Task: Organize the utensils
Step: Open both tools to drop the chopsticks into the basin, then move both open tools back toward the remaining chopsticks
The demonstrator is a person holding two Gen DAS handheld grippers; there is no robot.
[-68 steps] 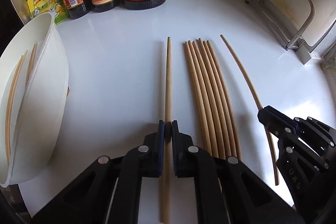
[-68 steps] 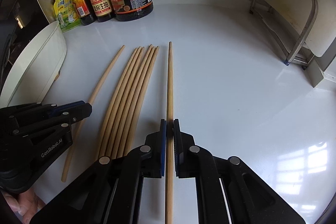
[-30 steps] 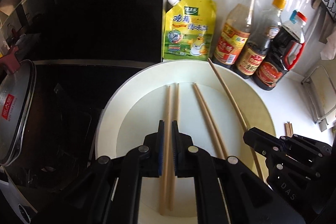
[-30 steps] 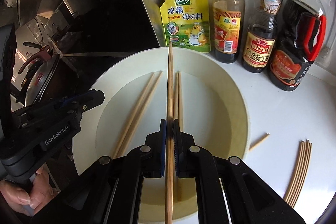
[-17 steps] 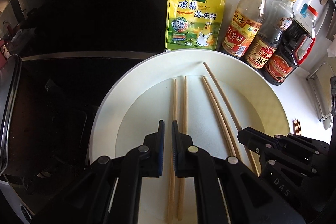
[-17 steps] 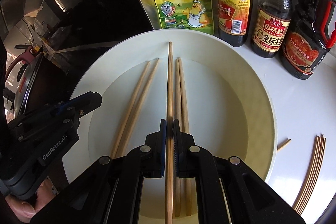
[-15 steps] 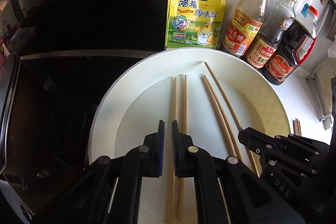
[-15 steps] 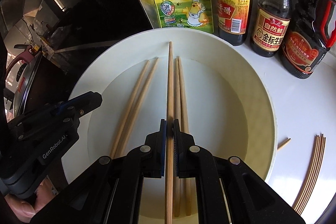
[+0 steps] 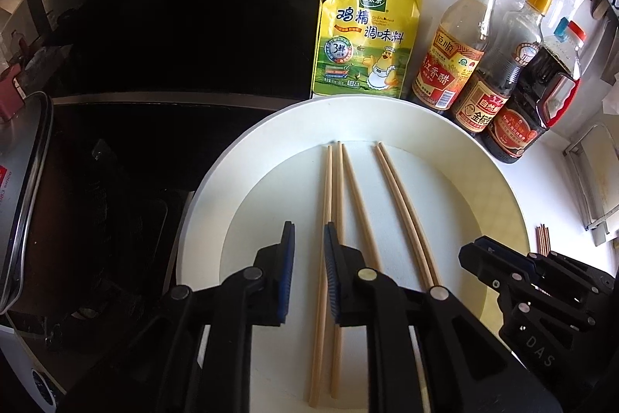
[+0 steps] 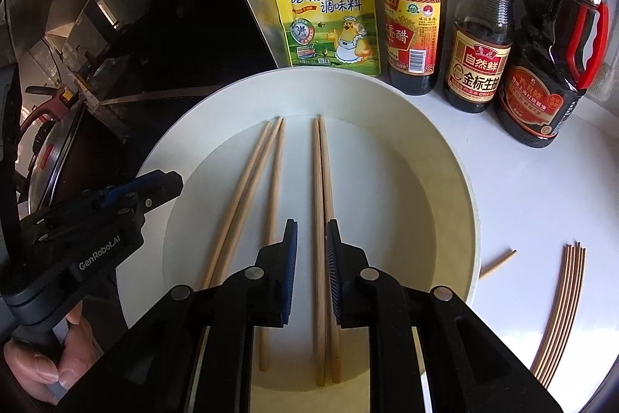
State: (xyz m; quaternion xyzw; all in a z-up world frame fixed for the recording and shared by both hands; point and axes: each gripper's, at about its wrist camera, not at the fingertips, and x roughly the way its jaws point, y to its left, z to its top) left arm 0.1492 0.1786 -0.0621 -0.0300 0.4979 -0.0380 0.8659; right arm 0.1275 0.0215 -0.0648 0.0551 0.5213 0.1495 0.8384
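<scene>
A large white bowl (image 9: 514, 204) (image 10: 464, 180) holds several wooden chopsticks (image 9: 329, 204) (image 10: 321, 188) lying flat on its bottom. My left gripper (image 9: 309, 239) is open and empty just above the bowl, over the left chopsticks; it also shows in the right wrist view (image 10: 154, 186). My right gripper (image 10: 311, 231) is open and empty above the bowl, over a pair of chopsticks; it also shows in the left wrist view (image 9: 495, 258). A bundle of several more chopsticks (image 10: 561, 312) (image 9: 542, 239) and one loose chopstick (image 10: 499, 264) lie on the white counter right of the bowl.
A yellow seasoning pouch (image 9: 367, 37) (image 10: 329, 14), a vinegar bottle (image 10: 412, 2), a soy sauce bottle (image 10: 483, 18) and a dark jug with a red handle (image 10: 557, 45) stand behind the bowl. A black cooktop (image 9: 116, 180) with a metal pot lid (image 9: 23, 204) lies left. A wire rack (image 9: 592, 180) stands far right.
Both grippers have opened wider. The chopstick held by my right gripper now lies in the bowl. My left gripper had released its chopstick a little before.
</scene>
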